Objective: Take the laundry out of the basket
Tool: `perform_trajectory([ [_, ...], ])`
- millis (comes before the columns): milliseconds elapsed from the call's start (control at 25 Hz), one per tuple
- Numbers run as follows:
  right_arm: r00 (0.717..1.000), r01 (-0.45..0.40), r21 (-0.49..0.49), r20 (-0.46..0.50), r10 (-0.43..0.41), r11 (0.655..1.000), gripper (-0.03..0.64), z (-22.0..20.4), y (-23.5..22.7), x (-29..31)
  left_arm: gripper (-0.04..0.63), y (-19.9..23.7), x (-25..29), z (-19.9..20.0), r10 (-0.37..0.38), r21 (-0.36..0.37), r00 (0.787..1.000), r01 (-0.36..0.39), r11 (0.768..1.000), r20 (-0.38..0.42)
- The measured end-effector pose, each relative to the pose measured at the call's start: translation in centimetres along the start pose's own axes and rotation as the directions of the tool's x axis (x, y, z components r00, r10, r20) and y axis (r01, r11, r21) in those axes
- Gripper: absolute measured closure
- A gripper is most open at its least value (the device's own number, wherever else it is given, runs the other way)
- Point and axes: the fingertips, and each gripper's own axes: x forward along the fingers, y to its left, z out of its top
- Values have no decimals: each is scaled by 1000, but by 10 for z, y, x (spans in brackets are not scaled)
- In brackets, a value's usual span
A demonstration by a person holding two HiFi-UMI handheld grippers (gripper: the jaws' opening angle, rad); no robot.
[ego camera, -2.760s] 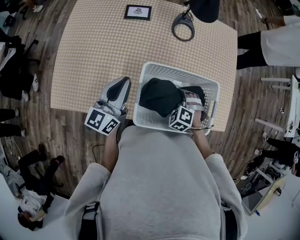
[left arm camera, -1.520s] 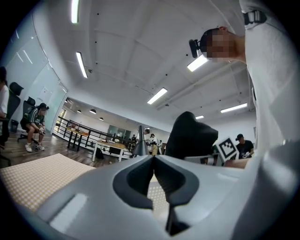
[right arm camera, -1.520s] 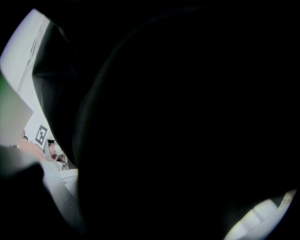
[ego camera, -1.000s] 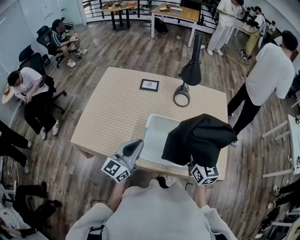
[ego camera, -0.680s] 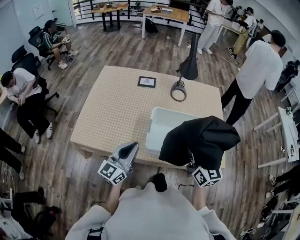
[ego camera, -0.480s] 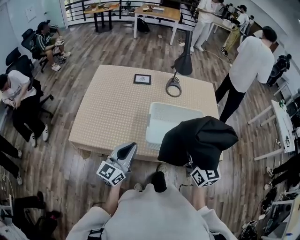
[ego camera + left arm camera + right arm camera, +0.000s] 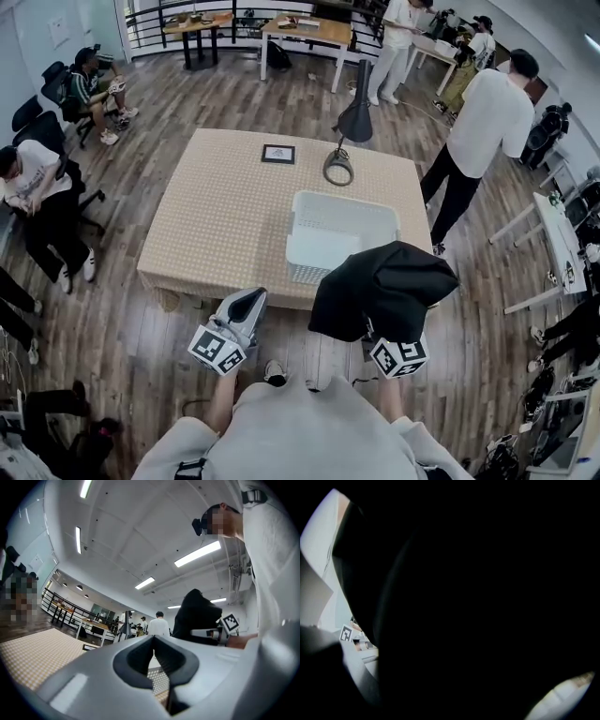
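Observation:
A black garment (image 7: 380,289) hangs bunched over my right gripper (image 7: 378,323), which is shut on it; the jaws are hidden under the cloth and only the marker cube (image 7: 396,356) shows. The cloth hangs over the floor, just off the table's near edge. It fills almost all of the right gripper view as the same black garment (image 7: 478,602). The white laundry basket (image 7: 342,200) stands on the checked table (image 7: 225,216), and only white shows inside it. My left gripper (image 7: 251,298) is shut and empty, left of the garment. In its own view the left gripper (image 7: 153,637) points level across the table.
A black desk lamp (image 7: 354,117) and a small framed picture (image 7: 278,154) stand at the table's far side. A person in a white shirt (image 7: 487,117) stands at the table's right. Seated people (image 7: 37,187) are on the left. A white table (image 7: 562,253) is at far right.
The black garment has come up out of the basket in the right gripper. Both grippers have drawn back from the table, and the basket now lies farther off.

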Motion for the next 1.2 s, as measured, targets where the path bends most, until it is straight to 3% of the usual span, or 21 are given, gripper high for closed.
perform_trajectory([
  [640,996,-43,63,-70,48,997,457,-61,-13,-140,586,-145,-23,-12,25,54,999,-22,998,-47],
  [1200,997,-50,79,-50,54,996,459,-70,-14,-194,586,-203,-44,-21,21,72,999,-18,997,-38],
])
